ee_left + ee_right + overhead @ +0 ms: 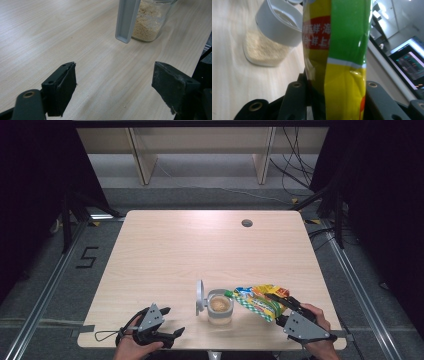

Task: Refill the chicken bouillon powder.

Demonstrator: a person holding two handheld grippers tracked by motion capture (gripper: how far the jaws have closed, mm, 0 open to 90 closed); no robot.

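I see a pale wood-grain table (165, 250) with one small dark round hole (247, 223). The jar (220, 308) is clear glass with a light grey collar and flipped-up lid (200, 296), its contents sandy beige. The packet (337, 50) is yellow and bright green with a white stripe, an orange patch and a red panel bearing white characters. Both grippers' jaws are matt black.

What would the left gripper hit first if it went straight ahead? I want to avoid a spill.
Probably the jar's open lid, hanging in front of the jar. The left gripper is open and empty, with bare table before it.
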